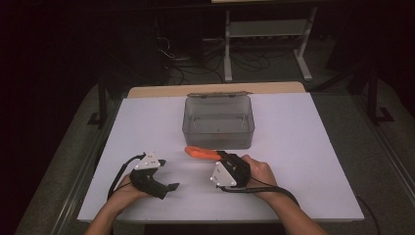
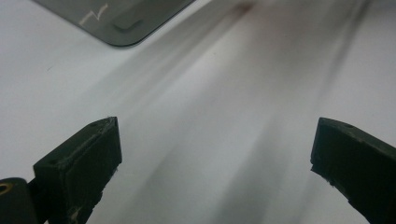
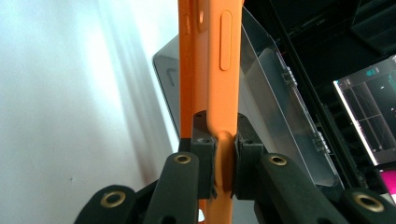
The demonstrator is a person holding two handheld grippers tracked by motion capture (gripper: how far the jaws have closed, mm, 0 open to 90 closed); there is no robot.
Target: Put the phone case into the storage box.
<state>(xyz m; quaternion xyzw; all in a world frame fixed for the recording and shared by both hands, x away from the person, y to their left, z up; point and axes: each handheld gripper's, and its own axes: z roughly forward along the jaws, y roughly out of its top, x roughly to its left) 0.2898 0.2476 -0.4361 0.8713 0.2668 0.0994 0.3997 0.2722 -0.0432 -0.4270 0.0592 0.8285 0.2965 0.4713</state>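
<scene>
**Bench entry: one orange phone case clamped, one box waiting**

White sheeting is covering the table [image 1: 303, 161], and a strip of bare wood is showing along its far edge. Beyond it the room is lying dark: one pale metal rack [image 1: 266, 34] is standing on the floor with loose cables [image 1: 195, 61] trailing beside it. In the right gripper view, one lit monitor [image 3: 369, 107] is glowing at the right edge.

Count on the table: one box, one case, two grippers.

One clear grey plastic box [image 1: 219, 122] is sitting open near the middle of the sheet, towards the far side, its lid hinged back behind it. Nothing can be made out inside it.

One orange phone case [image 1: 199, 153] is lying just in front of the box, near but apart from its front wall. The right gripper [image 1: 221, 157] is pinching the case's near end; in the right gripper view [image 3: 223, 163] both pads are pressing flat on the case's thin edge, and the case [image 3: 219, 70] is running straight away from the jaws with the box behind it.

The left gripper [image 1: 166, 174] is resting on the sheet at the left, well apart from the case. In the left gripper view [image 2: 217, 154] its jaws are standing wide apart, nothing between them but white sheet, with a corner of the box [image 2: 121, 21] showing at the top.

Two hands are holding the grippers, one each.
</scene>
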